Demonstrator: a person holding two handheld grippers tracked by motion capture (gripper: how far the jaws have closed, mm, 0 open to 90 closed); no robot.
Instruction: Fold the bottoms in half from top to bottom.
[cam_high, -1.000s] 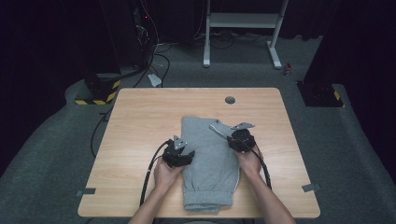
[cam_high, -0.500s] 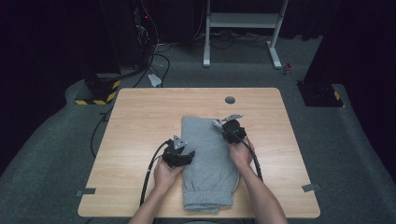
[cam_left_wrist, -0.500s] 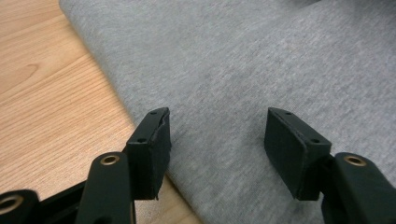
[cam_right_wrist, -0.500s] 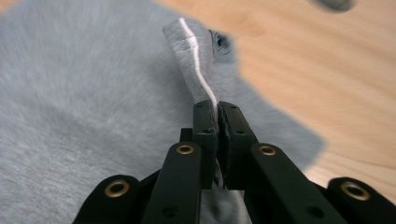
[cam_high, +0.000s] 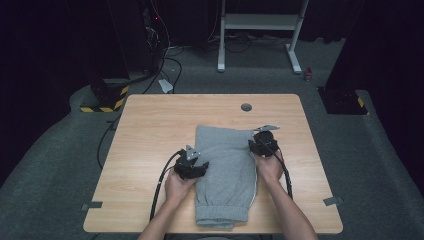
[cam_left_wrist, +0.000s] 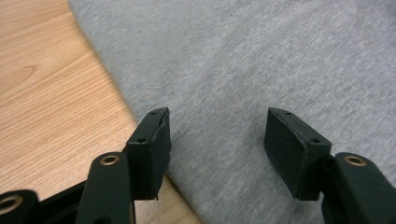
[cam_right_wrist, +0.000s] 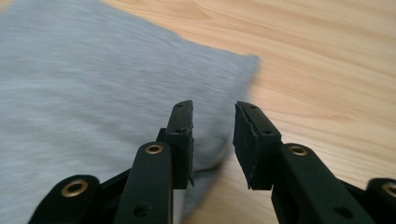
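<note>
A: Sweatpants, grey, are lying folded lengthwise on the table, cuffs toward us. We are judging this as mid-fold: the long fold is done, the crosswise fold is not yet started.

B: Agreed. We are seeing the left gripper sitting at the garment's left edge, about mid-length. In the left gripper view its jaws are standing wide apart, one pad over the cloth's edge, the other out over the fabric, nothing pinched.

A: And the right gripper?

B: It is sitting at the right edge, nearer the far corner. Its jaws have just been opening; in the right gripper view they are standing partly apart with a clear gap, the cloth's corner lying just beyond and beside the left jaw, nothing between the pads.

A: Hand pose: both forearms are reaching forward from our side, hands wrapped round the grippers, jaws pointing forward and down toward the cloth.

B: Next move, as we are reading it: lowering each gripper onto its edge, closing on all layers, then lifting evenly.
</note>
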